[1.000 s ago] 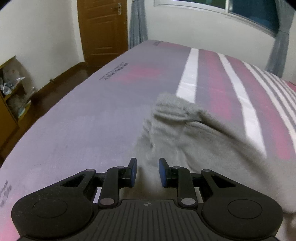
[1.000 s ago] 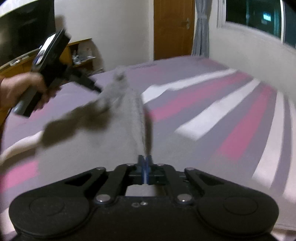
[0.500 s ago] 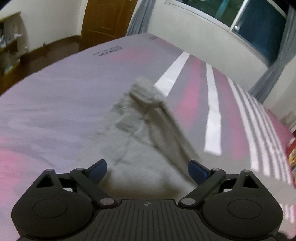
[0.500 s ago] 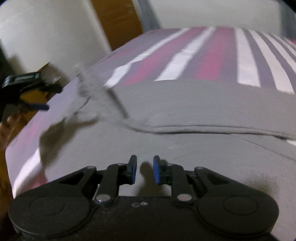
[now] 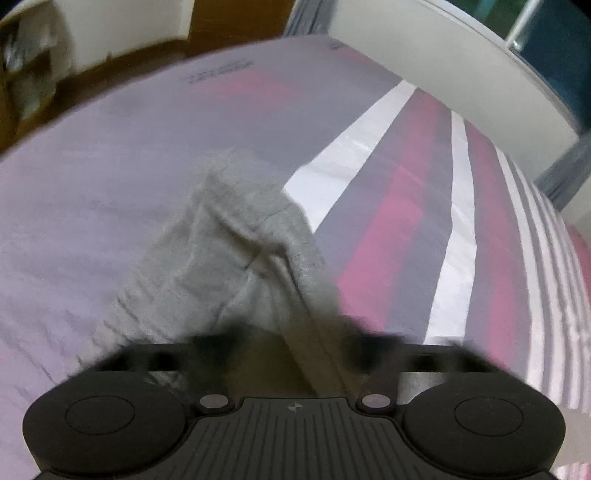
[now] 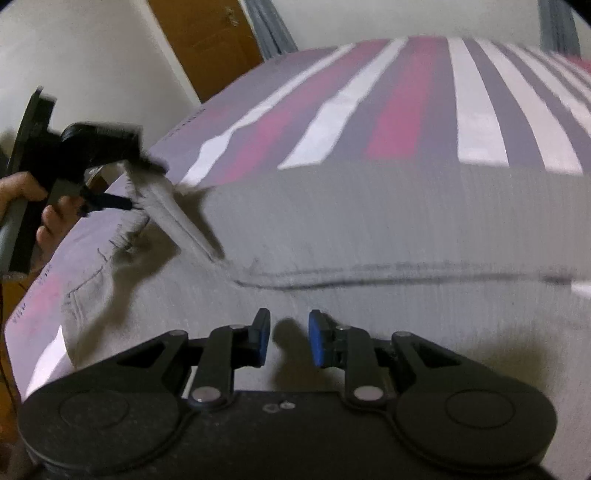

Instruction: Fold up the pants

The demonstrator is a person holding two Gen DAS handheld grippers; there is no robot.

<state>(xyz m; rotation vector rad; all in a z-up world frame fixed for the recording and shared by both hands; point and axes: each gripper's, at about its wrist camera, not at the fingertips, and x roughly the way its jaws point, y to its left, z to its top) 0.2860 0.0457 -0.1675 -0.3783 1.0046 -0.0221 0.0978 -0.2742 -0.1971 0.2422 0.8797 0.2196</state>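
Observation:
Grey pants (image 6: 369, 236) lie spread on the striped bed. In the right wrist view my right gripper (image 6: 290, 341) is open and empty, just above the flat grey cloth. My left gripper (image 6: 125, 184) shows at the left of that view, around a raised fold of the pants near the waistband. In the left wrist view the pants (image 5: 236, 251) run from between the blurred left fingers (image 5: 218, 343) away over the bed; whether the jaws are shut on the cloth is lost in motion blur.
The bed sheet (image 6: 476, 122) has purple, pink and white stripes. A wooden door (image 6: 207, 44) and grey curtain (image 6: 269, 26) stand behind the bed. A window (image 5: 554, 48) is at the far right. The bed's left edge drops to a wooden floor (image 5: 110, 74).
The right gripper let go of the pants and opened above them. The left gripper opened wide, then moved onto the raised fold by the waistband. The pants dropped flat on the bed.

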